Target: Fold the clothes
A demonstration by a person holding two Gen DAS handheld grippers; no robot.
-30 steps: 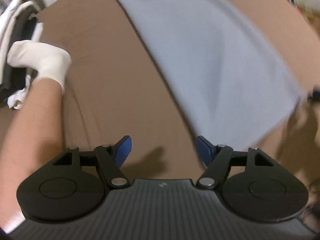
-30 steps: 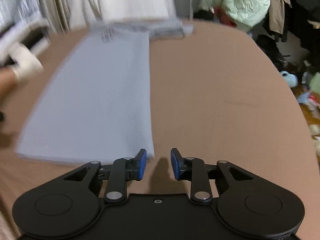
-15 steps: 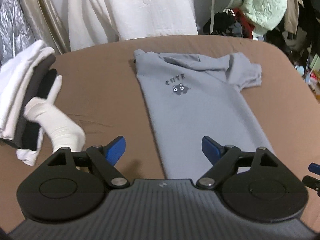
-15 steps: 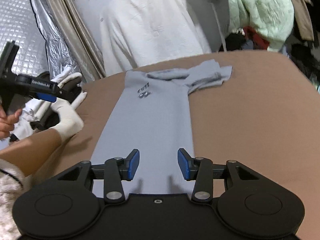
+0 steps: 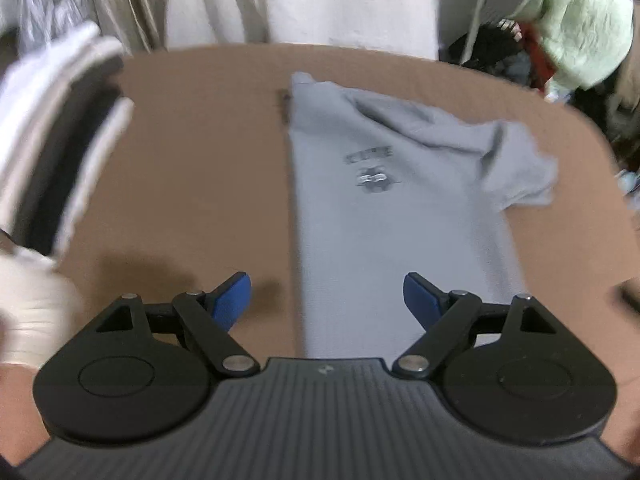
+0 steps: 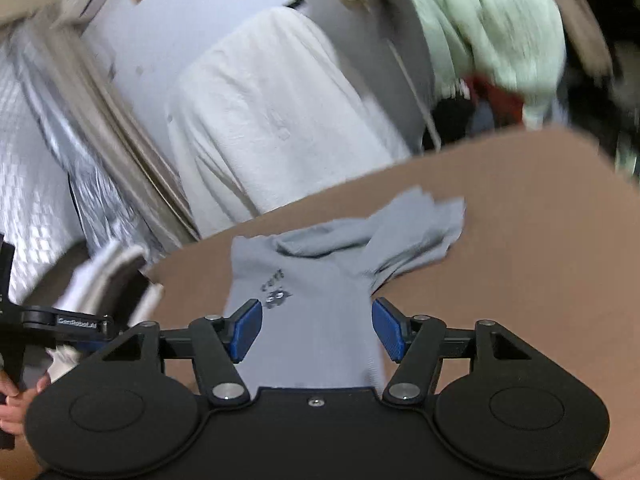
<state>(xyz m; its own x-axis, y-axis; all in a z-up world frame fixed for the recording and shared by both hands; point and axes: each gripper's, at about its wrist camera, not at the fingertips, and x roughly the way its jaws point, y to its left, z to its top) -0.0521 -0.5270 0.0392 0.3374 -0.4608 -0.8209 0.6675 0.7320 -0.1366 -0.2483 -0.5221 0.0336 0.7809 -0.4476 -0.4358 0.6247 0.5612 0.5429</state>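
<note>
Place: a lived-in room of a home, cluttered with laundry.
Work surface: a brown-covered table (image 5: 200,152).
Side stack: folded white and dark clothes (image 5: 60,140).
Background: a white cloth-draped shape (image 6: 272,120), a green quilted garment (image 6: 500,36), silver quilted sheeting (image 6: 28,184).

On my feeds the T-shirt (image 5: 400,216) was plain pale grey with a small dark print on its chest, lying on a flat tan-brown table (image 5: 192,184). Both my left gripper (image 5: 327,298) and right gripper (image 6: 317,330) were black with blue pads. At the table's left edge I saw a stack of clothes (image 5: 56,152) in white and black layers, and behind it a white cloth (image 6: 272,120).
</note>
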